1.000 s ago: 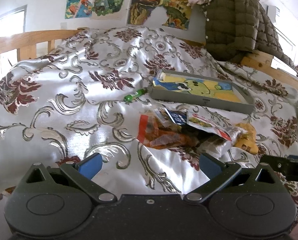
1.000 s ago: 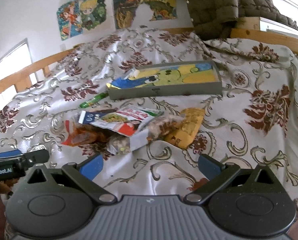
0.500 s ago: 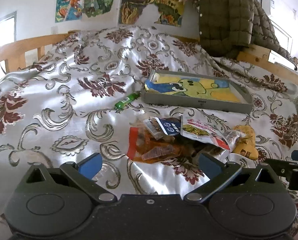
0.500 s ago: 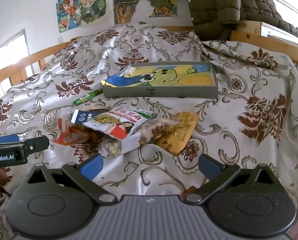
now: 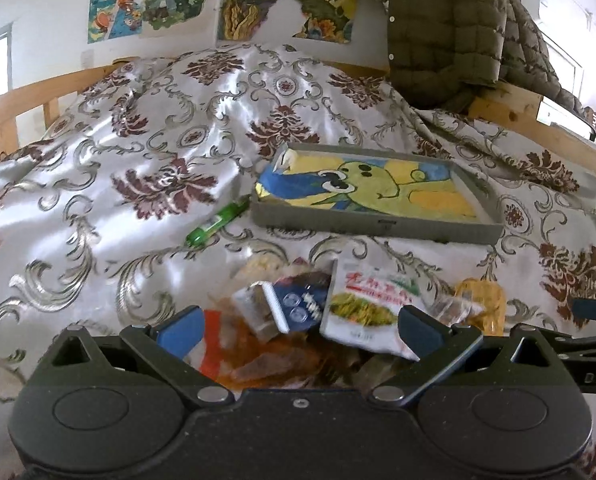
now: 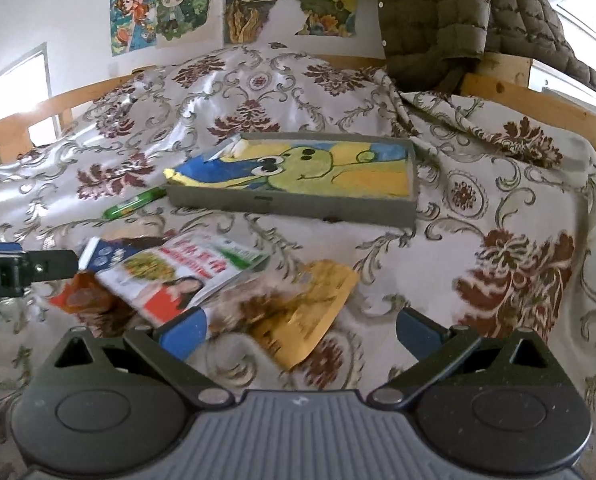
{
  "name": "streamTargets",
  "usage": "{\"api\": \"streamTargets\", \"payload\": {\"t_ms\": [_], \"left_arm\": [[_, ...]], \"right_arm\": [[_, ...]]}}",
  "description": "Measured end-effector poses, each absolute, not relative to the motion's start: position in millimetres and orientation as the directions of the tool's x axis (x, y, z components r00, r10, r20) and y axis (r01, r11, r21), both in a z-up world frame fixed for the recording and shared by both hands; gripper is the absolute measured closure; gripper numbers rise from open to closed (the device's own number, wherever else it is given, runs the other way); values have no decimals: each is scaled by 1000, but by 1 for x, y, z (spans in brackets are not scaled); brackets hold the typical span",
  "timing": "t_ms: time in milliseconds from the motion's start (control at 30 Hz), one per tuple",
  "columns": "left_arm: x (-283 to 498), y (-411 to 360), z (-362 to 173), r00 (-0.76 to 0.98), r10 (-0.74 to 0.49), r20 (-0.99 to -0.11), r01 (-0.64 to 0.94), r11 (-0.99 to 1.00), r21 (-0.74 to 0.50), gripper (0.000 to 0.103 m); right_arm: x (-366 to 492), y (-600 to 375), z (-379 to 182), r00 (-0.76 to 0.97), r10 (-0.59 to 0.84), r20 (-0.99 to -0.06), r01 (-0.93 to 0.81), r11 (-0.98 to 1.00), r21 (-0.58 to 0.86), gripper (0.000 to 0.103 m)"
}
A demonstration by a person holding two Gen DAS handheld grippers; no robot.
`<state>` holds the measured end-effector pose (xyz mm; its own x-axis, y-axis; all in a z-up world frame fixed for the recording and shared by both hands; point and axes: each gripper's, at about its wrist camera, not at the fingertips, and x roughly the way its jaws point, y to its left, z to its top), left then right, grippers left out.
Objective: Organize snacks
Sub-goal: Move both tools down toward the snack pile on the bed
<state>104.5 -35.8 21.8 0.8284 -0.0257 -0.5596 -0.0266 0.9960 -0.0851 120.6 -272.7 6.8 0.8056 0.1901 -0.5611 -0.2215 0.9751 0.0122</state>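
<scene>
Left wrist view showed the left gripper (image 5: 298,326) spread wide and empty, the heap of crinkly foil snack packets (image 5: 338,312) just beyond at twelve o'clock. The shallow grey tray with a cartoon-painted floor (image 5: 378,230) lay farther on, long axis crosswise; the right gripper (image 6: 300,326), equally wide, had the packets at eleven o'clock

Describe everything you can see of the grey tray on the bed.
The grey tray is shallow and rectangular with low walls, plastic by the look of it. A painted sheet of a green cartoon creature on yellow and blue lines its floor. It lies flat on the patterned bedspread, beyond the snack packets, with no snacks in it.
</scene>
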Motion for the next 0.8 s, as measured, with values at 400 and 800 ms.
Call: {"api": "streamTargets", "payload": {"t_ms": [400,800], "left_arm": [[134,-60,22,817,-34,-576,17,999,-35,1],[146,-84,11,811,-82,-580,125,992,34,1]], "right_arm": [[151,-275,8,845,244,-475,-309,949,-62,0],[172,-293,-15,798,223,-560,-308,949,-60,0]]}}
